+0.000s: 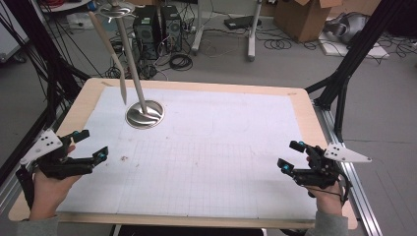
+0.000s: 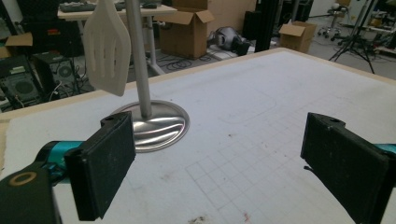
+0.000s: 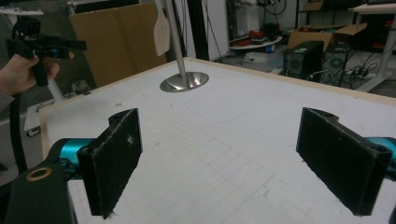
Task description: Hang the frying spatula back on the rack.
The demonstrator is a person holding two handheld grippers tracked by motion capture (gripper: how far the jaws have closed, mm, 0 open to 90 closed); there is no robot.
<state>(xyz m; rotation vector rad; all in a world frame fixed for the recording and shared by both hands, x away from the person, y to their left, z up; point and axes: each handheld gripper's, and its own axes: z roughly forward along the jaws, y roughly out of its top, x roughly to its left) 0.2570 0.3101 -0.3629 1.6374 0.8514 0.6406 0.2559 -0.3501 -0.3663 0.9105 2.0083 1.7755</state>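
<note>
Open claws (image 2: pixel 217 161) before hanging spatula (image 2: pixel 107 46)

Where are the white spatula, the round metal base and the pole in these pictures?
white spatula (image 2: pixel 108 51): left gripper view, on its slotted blade.
round metal base (image 1: pixel 144 116): high view, on the shiny disc beside the pole's foot.
pole (image 2: pixel 138 60): left gripper view, on the middle of the shaft.

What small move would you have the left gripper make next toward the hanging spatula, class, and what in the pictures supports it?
Probably reach the left gripper forward and upward toward the white slotted spatula. Its jaws stand wide open with nothing between them, and the spatula hangs from the metal stand on that gripper's side of the table, above the mat. The right gripper, also open, sits farther off.
</note>
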